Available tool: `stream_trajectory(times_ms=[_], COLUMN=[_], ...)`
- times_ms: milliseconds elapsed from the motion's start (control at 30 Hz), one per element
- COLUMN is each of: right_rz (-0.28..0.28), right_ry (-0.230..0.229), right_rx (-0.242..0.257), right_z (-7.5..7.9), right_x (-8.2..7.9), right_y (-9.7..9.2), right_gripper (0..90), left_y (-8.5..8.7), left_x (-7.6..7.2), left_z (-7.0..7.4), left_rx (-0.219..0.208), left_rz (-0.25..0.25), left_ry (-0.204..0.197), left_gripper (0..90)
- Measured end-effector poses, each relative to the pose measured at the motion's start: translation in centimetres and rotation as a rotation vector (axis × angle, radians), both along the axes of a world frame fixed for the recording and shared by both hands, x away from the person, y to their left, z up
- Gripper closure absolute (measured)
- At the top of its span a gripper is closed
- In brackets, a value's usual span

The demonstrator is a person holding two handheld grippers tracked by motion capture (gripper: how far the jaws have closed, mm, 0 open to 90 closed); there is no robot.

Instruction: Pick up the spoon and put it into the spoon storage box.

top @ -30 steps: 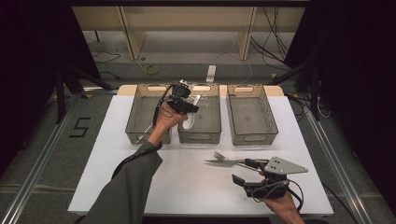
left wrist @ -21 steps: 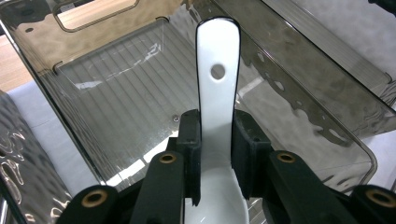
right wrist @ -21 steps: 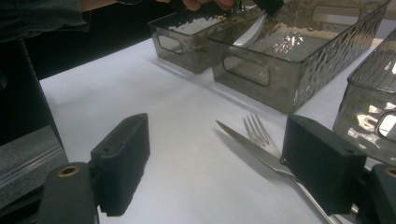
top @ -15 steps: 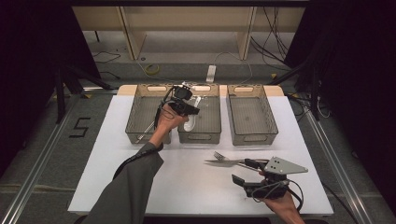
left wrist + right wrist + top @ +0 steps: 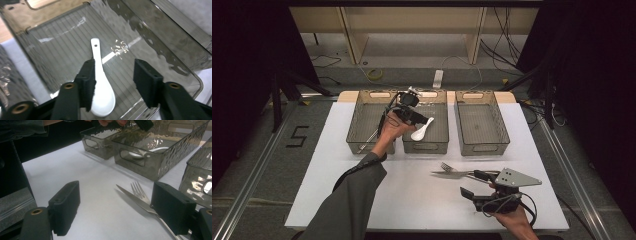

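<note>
Jaws of the left gripper (image 5: 113,77) have just been opening and now stand apart over the middle see-through grey plastic bin (image 5: 438,146). A white china soup spoon (image 5: 101,82) lies between them on the ribbed floor of that bin. Its bowl is near the jaws and its handle points away, toward the far wall. One pad (image 5: 88,82) looks just beside the spoon's edge; I cannot tell if it touches. The other pad has a clear gap from the spoon.

In the high view the spoon (image 5: 422,129) lies in the middle bin of three in a row at the far edge of the white table (image 5: 337,190).

The right gripper (image 5: 113,211) is near the table's front right corner, its jaws wide apart and holding nothing. A silver metal knife (image 5: 136,201) and a silver metal fork (image 5: 138,190) lie on the table beside each other. The knife runs close by one of the jaws.
</note>
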State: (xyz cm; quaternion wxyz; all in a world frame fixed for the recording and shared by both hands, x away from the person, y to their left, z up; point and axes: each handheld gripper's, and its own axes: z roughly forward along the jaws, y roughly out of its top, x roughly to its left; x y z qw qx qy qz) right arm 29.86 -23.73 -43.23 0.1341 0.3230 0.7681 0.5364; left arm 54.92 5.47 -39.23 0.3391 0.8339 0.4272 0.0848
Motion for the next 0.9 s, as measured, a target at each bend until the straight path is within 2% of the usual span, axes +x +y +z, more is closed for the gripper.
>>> stream_trajectory(times_ms=[133, 233, 300, 433, 500, 567, 667, 733, 800, 867, 900], right_rz=[0.001, 0.001, -0.001, -0.005, -0.013, -0.02, -0.041, -0.052, -0.061, -0.068, -0.071], right_ry=[0.003, 0.005, 0.008, 0.01, 0.008, 0.007, 0.008, 0.006, 0.006, 0.008, 0.013], right_rx=[-0.002, -0.003, -0.002, -0.009, -0.008, -0.008, -0.016, -0.024, -0.027, -0.048, -0.056], right_z=[0.0, 0.0, 0.0, 0.0, 0.1, 0.2, 0.3, 0.4, 0.5, 0.5, 0.4], right_x=[0.0, 0.1, 0.2, 0.5, 0.6, 0.8, 1.2, 1.6, 2.1, 2.7, 3.0], right_y=[0.0, -0.1, 0.0, -0.1, -0.3, -0.5, -0.8, -1.1, -1.3, -1.5, -1.6], right_gripper=[24.1, 24.1, 24.1, 24.4, 24.5, 25.0, 25.1, 25.3, 25.8, 26.0, 26.0], left_y=[0.7, 1.3, 1.7, 2.5, 2.8, 3.3, 4.5, 5.5, 6.3, 6.8, 6.9], left_x=[-0.4, -1.0, -1.3, -2.3, -2.9, -3.7, -5.0, -6.0, -6.9, -7.7, -8.2], left_z=[0.2, 0.2, 0.1, 0.2, 0.3, 0.4, 0.5, 0.5, 0.4, 0.3, 0.2], left_rx=[-0.013, -0.043, -0.042, -0.096, -0.114, -0.102, -0.107, -0.151, -0.17, -0.175, -0.191], left_rz=[0.003, 0.014, 0.024, 0.03, 0.027, 0.014, 0.007, 0.025, 0.034, 0.03, 0.031], left_ry=[0.015, 0.017, 0.012, 0.009, 0.001, -0.005, -0.034, -0.045, -0.059, -0.07, -0.073], left_gripper=[40.4, 38.0, 36.0, 32.6, 29.3, 27.4, 25.3, 24.9, 24.7, 24.5, 24.5])
